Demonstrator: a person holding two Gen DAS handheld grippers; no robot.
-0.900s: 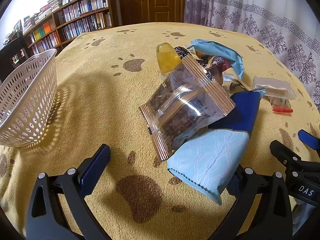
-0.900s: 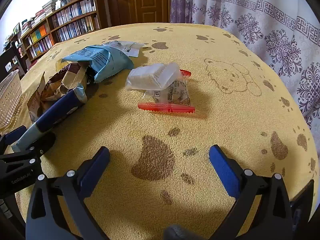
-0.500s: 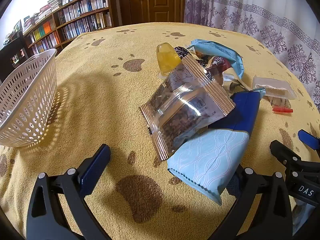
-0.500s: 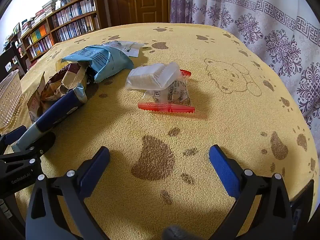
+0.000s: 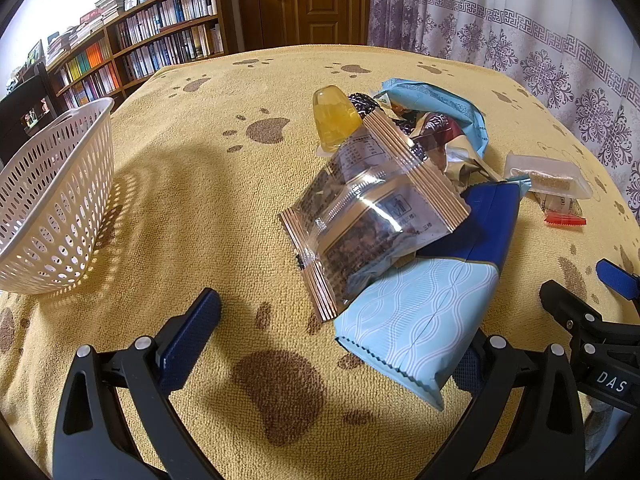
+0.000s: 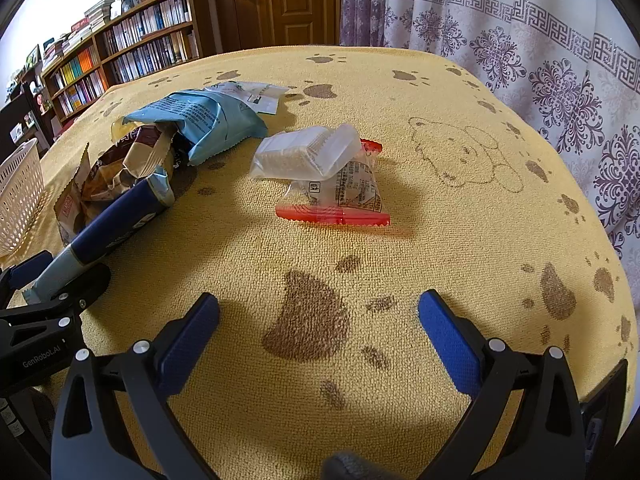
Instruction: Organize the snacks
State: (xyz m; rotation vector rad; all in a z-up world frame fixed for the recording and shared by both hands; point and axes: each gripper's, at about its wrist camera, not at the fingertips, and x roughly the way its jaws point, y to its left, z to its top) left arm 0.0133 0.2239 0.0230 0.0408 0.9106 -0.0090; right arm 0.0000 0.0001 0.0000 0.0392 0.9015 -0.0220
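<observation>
A heap of snacks lies on the yellow paw-print cloth [image 5: 200, 184]. In the left wrist view it holds a yellow jelly cup [image 5: 334, 120], a clear packet with brown striped ends [image 5: 376, 220], a long dark-blue and pale-blue packet [image 5: 424, 320] and a light blue bag [image 5: 440, 108]. My left gripper [image 5: 332, 344] is open, and the pale-blue packet's near end covers its right finger. My right gripper [image 6: 318, 316] is open over bare cloth, short of a clear tray pack [image 6: 308, 152] resting on a red-edged packet [image 6: 340, 196].
A white perforated basket [image 5: 52, 200] stands at the left, apart from the heap. A small white packet [image 6: 256, 94] lies behind the light blue bag [image 6: 200, 120]. Curtains hang close along the right edge; bookshelves and a wooden door stand behind.
</observation>
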